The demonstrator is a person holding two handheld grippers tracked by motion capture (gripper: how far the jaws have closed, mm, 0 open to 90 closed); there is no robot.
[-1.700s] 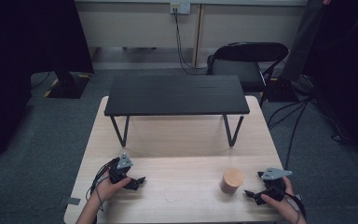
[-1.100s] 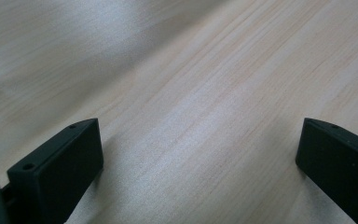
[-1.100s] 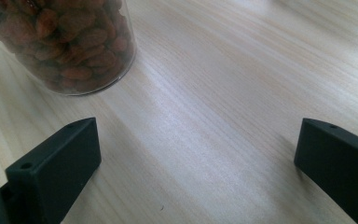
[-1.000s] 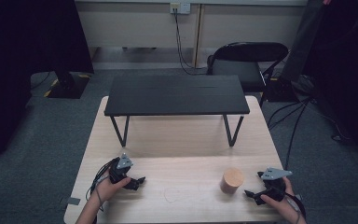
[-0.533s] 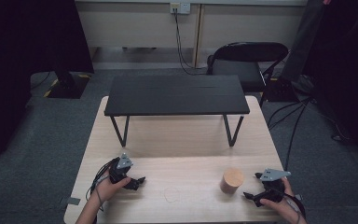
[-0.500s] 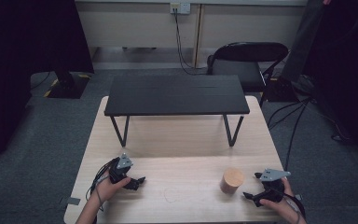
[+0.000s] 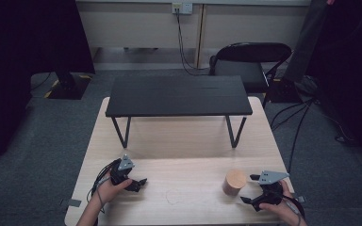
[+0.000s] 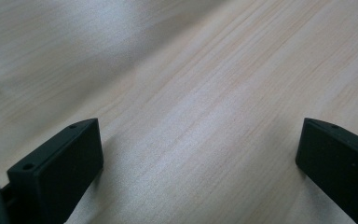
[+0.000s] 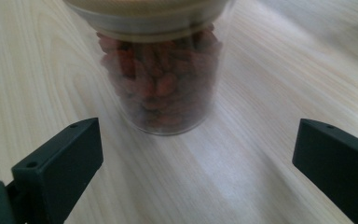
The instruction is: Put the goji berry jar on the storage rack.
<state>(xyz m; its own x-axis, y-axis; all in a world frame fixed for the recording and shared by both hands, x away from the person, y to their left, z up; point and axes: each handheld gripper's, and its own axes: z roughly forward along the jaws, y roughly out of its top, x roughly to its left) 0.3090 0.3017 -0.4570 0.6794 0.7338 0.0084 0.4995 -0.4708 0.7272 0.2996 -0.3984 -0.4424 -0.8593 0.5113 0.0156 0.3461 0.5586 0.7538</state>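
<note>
Jar (image 9: 161, 70) of reddish-brown dried fruit stands upright on the desk (image 7: 188, 141), straight ahead of the right tool (image 9: 193, 163), and nothing has hold of it yet. Right tool sits with its jaws spread wide, the jar framed between them but farther off, no contact on either side. From the high view the jar (image 7: 234, 182) is on the near right part of the desk, just beside the right tool (image 7: 252, 190), which the person's right hand (image 7: 275, 205) grips low at the desk edge.

Over on the other side, the left tool (image 7: 139, 182) rests at the near left, well apart from the jar; its own view has both jaws wide apart over bare wood grain, nothing between them.

So my read: this is the very start of a grasp. Approach lined up, closing and lifting all to come.

Look at the jar itself: clear wall, rounded body, packed nearly full with small wrinkled red pieces, topped by a pale wooden-looking lid (image 7: 235, 178) that is seated on. A black low shelf (image 7: 179, 96) stands across the far half of the desk, bare on top.
</note>
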